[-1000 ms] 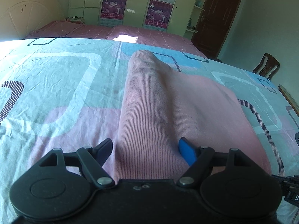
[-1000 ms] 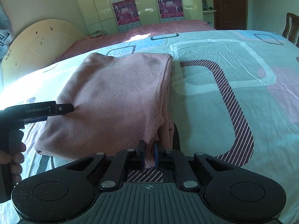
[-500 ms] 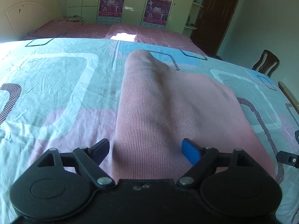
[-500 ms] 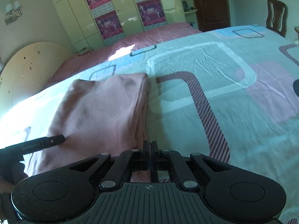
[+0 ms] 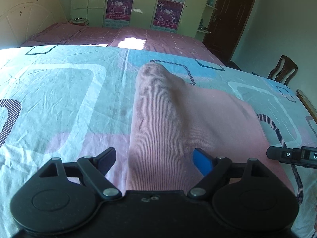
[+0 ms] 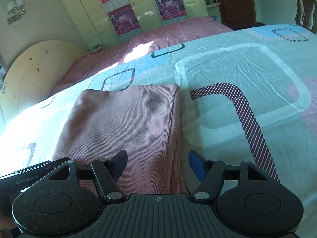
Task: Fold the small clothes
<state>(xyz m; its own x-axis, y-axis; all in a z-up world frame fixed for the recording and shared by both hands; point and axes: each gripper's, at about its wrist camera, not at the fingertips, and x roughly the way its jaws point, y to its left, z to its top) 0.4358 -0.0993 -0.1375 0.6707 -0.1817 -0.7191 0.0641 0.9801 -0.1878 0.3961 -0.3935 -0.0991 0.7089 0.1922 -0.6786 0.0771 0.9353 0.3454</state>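
1. pink garment (image 5: 190, 123) lies folded on the patterned bedsheet (image 5: 59, 99).
2. beyond the garment: pink bed (image 5: 138, 37), cupboards (image 5: 142, 2), door (image 5: 231, 15).
3. left gripper (image 5: 153, 159) wide, holding nothing.
4. right gripper (image 6: 157, 165) jaws opening, garment edge between them, unpinched.

Two black hand-held grippers angle downward side by side. The left gripper (image 5: 153, 161) holds its jaws spread wide, one dark pad and one blue pad (image 5: 202, 161) well apart. The right gripper (image 6: 157, 164) (its tip also edging into the left camera's frame) is opening its jaws, pads pressing on nothing.
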